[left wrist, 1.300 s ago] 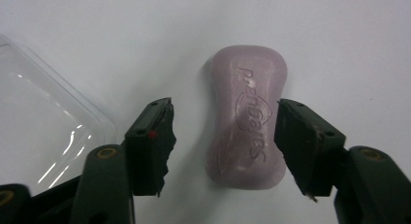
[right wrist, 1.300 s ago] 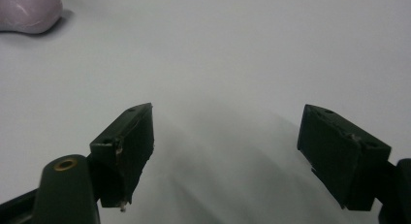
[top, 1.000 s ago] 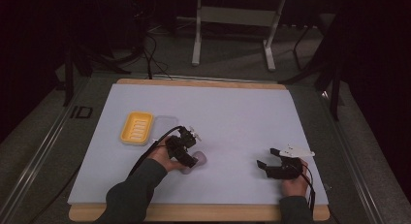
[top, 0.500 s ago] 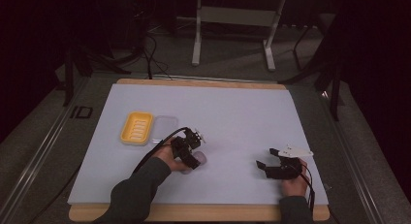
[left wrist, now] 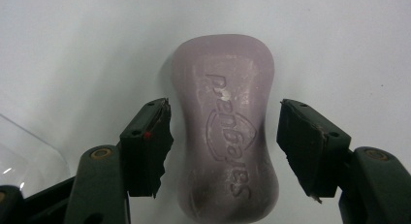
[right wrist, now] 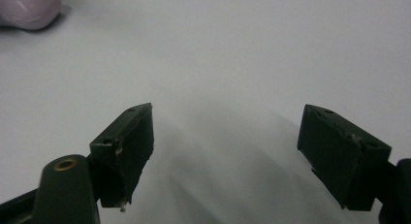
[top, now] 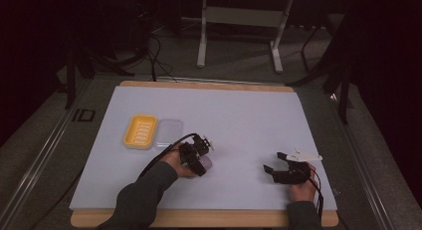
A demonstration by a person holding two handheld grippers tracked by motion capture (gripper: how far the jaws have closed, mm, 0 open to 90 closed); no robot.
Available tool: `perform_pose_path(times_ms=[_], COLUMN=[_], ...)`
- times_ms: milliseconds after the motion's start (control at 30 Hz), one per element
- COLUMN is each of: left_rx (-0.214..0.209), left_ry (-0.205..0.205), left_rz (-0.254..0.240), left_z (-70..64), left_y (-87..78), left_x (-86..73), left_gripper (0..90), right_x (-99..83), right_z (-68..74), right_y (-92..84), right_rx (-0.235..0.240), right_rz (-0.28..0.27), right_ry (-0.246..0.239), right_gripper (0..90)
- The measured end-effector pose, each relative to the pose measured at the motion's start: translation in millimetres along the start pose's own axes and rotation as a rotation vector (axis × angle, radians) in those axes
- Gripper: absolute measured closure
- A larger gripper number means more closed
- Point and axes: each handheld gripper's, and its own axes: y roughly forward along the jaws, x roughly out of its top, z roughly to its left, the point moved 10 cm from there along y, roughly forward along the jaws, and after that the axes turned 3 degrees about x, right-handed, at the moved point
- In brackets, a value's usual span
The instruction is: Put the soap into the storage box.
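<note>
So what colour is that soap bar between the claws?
The soap bar is pale purple, with a word stamped in it. The left gripper view shows it best.

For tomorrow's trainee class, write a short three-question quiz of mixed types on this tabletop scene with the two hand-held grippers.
1. True or false: the left gripper has shut on the purple soap bar.
2. Which colour is the soap dish? A green, B yellow, C red.
3. Fill in: the right gripper is ____, with bare table between its jaws.

Key: 1 false, the jaws straddle the bar with gaps on both sides. 2 B. 3 open.
</note>
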Motion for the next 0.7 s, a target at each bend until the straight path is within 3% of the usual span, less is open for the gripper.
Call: perform_pose_path(times_ms=[700], left_rx=[-0.009], left_ry=[0.001], left_rz=[0.058], left_z=[-0.4], left_y=[13.6], left_x=[-1.2], left_gripper=[43.5], right_x=[-0.1], right_z=[0.4], right_y=[0.0], right_rx=[0.0], right_rz=[0.002], right_ry=[0.001], right_gripper=[20.2])
